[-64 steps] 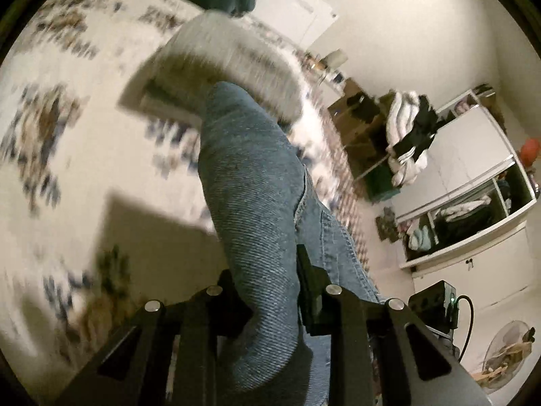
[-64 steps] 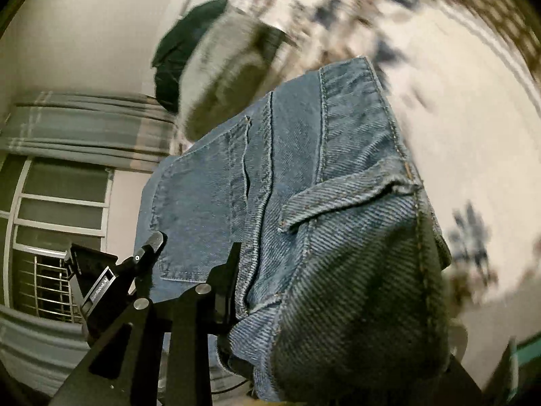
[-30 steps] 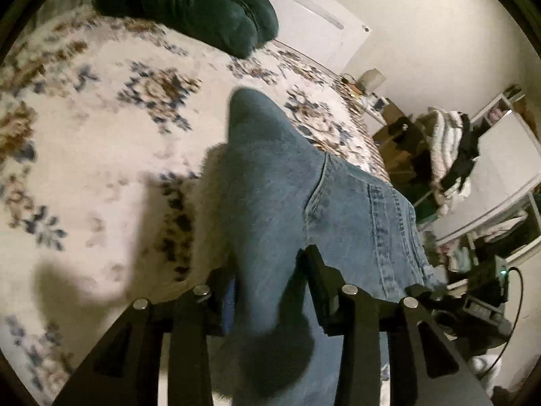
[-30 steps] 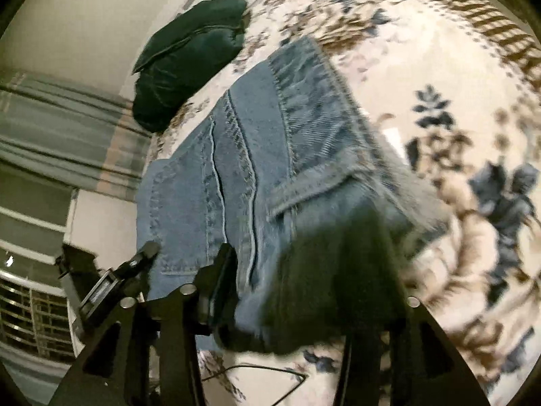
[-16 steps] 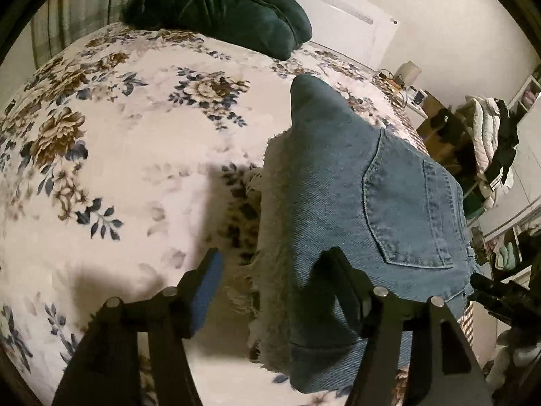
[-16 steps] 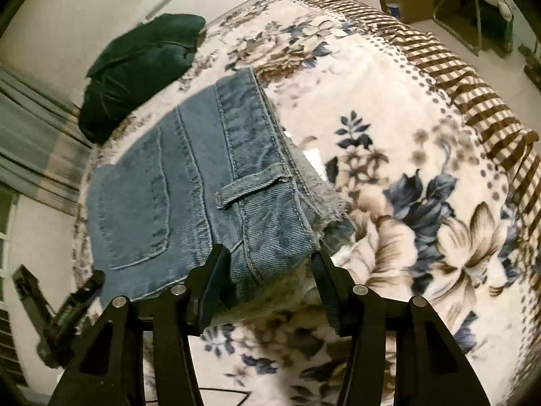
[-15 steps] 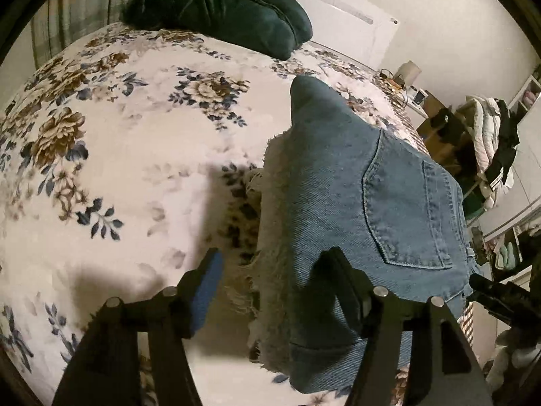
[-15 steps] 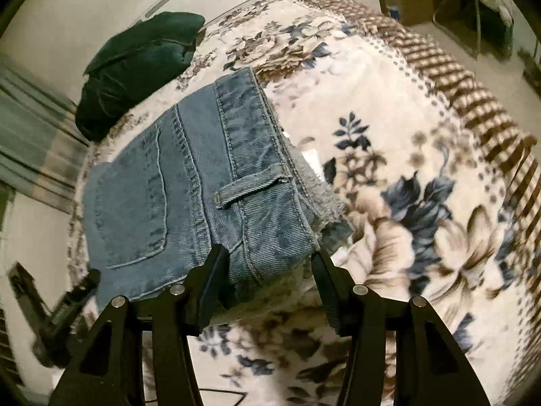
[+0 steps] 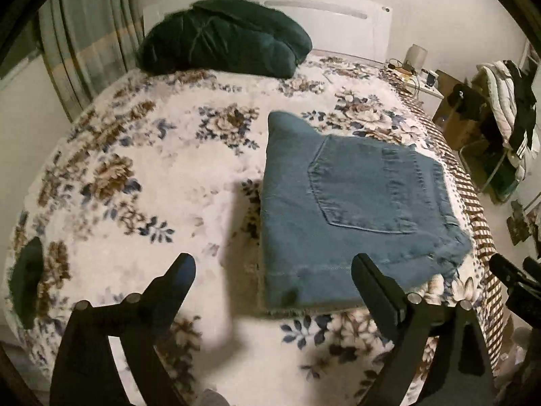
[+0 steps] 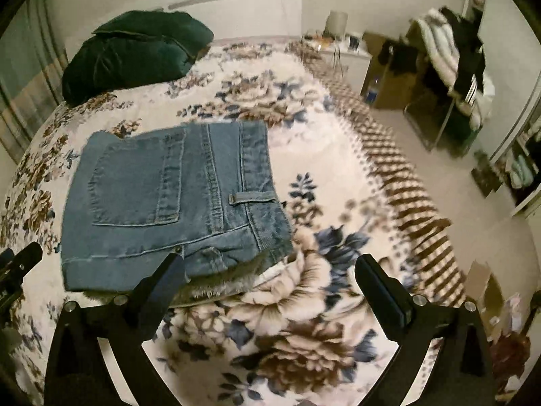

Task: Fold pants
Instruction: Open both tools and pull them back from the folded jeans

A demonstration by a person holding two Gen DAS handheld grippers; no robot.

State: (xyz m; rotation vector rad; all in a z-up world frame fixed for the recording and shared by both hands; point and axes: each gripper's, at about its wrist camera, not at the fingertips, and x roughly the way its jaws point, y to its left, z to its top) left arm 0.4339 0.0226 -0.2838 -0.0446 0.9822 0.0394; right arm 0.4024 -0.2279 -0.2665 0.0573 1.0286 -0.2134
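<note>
this is a home bedroom: a bed (image 9: pixel 142 176) under a flowered blanket, with a dark green pillow (image 9: pixel 223 50) by the white headboard (image 9: pixel 338 27). curtains (image 9: pixel 81 44) hang at one side; a nightstand (image 10: pixel 351 57) with a lamp (image 10: pixel 337 22), and a rack heaped with clothes (image 10: pixel 453 64), stand at the other.
</note>
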